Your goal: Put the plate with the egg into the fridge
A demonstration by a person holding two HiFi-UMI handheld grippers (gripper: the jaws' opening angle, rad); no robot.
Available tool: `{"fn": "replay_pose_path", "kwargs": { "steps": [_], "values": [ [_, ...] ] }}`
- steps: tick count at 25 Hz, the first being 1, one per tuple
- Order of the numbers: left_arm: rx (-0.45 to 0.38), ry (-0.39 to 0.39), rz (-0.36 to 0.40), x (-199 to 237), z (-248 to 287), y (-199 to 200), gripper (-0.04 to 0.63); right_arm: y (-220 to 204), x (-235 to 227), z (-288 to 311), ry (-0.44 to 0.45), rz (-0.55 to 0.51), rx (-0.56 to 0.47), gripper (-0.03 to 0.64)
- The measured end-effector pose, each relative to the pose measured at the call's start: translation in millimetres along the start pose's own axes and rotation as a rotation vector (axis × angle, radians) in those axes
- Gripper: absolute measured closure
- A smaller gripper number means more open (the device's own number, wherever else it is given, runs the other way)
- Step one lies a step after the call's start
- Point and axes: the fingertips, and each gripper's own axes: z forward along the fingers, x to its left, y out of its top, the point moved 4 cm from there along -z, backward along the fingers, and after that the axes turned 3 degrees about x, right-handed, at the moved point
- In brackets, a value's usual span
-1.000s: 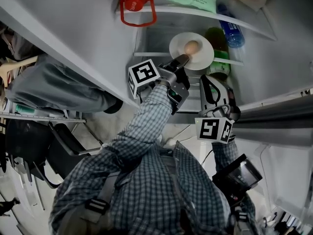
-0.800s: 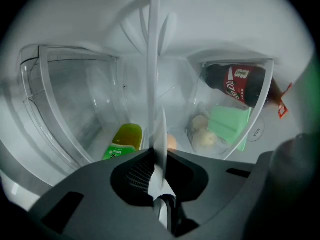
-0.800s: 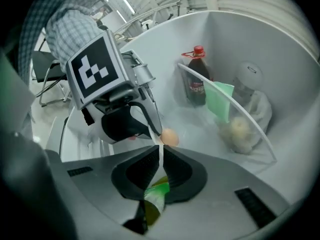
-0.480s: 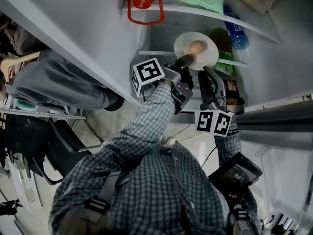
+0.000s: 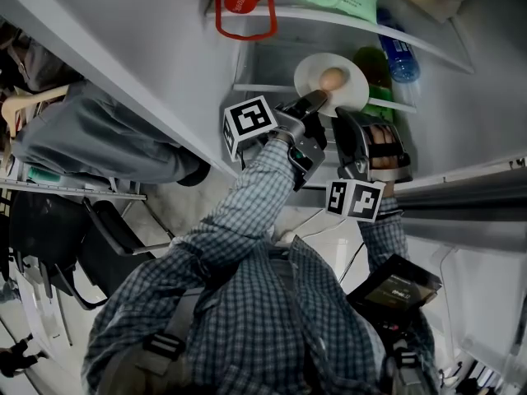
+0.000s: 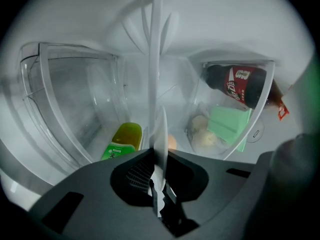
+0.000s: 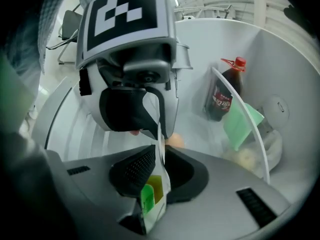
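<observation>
A white plate (image 5: 349, 66) with a brown egg (image 5: 332, 79) on it is held level over a fridge shelf. My left gripper (image 5: 315, 99) is shut on the plate's near-left rim. My right gripper (image 5: 351, 118) has come up to the near-right rim, and its jaws stand shut on it. In the left gripper view the plate (image 6: 159, 129) runs edge-on between the jaws of the left gripper (image 6: 159, 158), with the egg (image 6: 171, 142) just behind. In the right gripper view the plate (image 7: 160, 134) sits between the jaws of the right gripper (image 7: 159, 156). The egg (image 7: 175, 140) and the left gripper (image 7: 150, 126) lie beyond.
A cola bottle (image 6: 240, 84) and a green packet (image 6: 227, 126) lie in a clear bin to the right. A green bottle (image 6: 122, 139) lies under the plate. A red ring-handled cap (image 5: 243, 6) and a blue-capped bottle (image 5: 395, 56) sit on the shelf above. The fridge wall (image 5: 140, 64) is at left.
My right gripper has risen from below the shelf edge up to the plate's rim and closed on it. The plate and left gripper have shifted slightly right.
</observation>
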Motion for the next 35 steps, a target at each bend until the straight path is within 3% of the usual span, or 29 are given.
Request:
{"fn": "replay_pose_path", "kwargs": {
  "steps": [8, 12, 18, 22, 26, 31, 35],
  "values": [
    [0.006, -0.013, -0.009, 0.7, 0.4, 0.1, 0.568, 0.1, 1.9, 2.4, -0.023, -0.046, 0.016, 0.588],
    [0.015, -0.042, -0.012, 0.4, 1.1, -0.4, 0.566, -5.7, 10.7, 4.8, -0.039, -0.01, 0.016, 0.589],
    [0.03, -0.097, 0.008, -0.6, 2.1, -0.6, 0.56, -0.8, 0.8, 2.9, -0.025, -0.039, 0.028, 0.589],
    [0.061, -0.131, 0.029, -4.6, 3.5, -4.4, 0.546, -1.5, -3.2, 2.3, -0.023, -0.047, 0.041, 0.589],
    [0.094, -0.159, 0.096, -9.9, 4.1, -7.3, 0.508, -2.3, -3.3, 4.9, -0.025, -0.038, 0.041, 0.592],
    [0.107, -0.187, 0.058, -11.3, 0.7, -14.1, 0.508, -2.8, -4.8, 8.7, -0.024, -0.043, 0.042, 0.592],
    [0.129, -0.194, 0.076, -11.4, -3.7, -21.0, 0.508, -2.8, -6.0, 13.6, -0.024, -0.053, 0.041, 0.592]
  ]
}}
